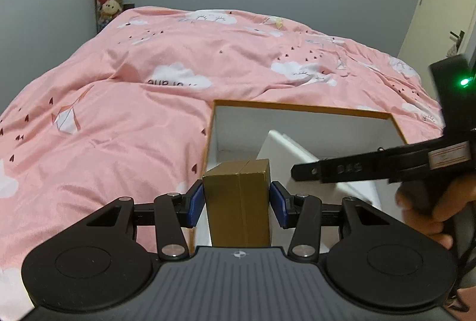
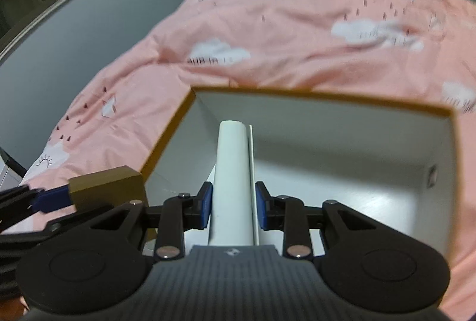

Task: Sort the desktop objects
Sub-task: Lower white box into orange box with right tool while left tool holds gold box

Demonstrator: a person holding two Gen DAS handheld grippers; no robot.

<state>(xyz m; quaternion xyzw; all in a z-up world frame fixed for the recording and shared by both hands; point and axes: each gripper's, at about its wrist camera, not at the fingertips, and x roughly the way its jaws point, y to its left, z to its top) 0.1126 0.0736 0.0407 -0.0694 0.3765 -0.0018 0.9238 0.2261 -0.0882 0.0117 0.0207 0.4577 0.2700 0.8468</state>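
Currently both grippers carry loads over the open box (image 2: pixel 440 112), which sits on the bed (image 1: pixel 119 112) with its pink quilt.

Risks, judged from this moment. The white item (image 2: pixel 233 172) in the right gripper (image 2: pixel 233 209) is long and stands well out beyond the fingers toward the far wall of the box; if it is lowered without tilting, its far end could catch that wall or the rim and twist in the grip. The two loads are close together at the near left corner of the box, so the gold box (image 1: pixel 238 202) could knock the white item, or the left gripper (image 1: pixel 237 206) could foul the right one, seen crossing at the right of the left wrist view. The gold box also hangs about over the box's left rim; released here it may land on the edge and tip onto the quilt. The right view is blurred, so exact clearances are uncertain.

Fingers. The left ones are at medium width, blue pads (image 1: pixel 196 206) pressed on both sides of the gold box, which stands upright between them. The right ones are narrower, pads (image 2: pixel 205 209) clamped on the white item's near end, with its length running away from the gripper, inside the box opening.
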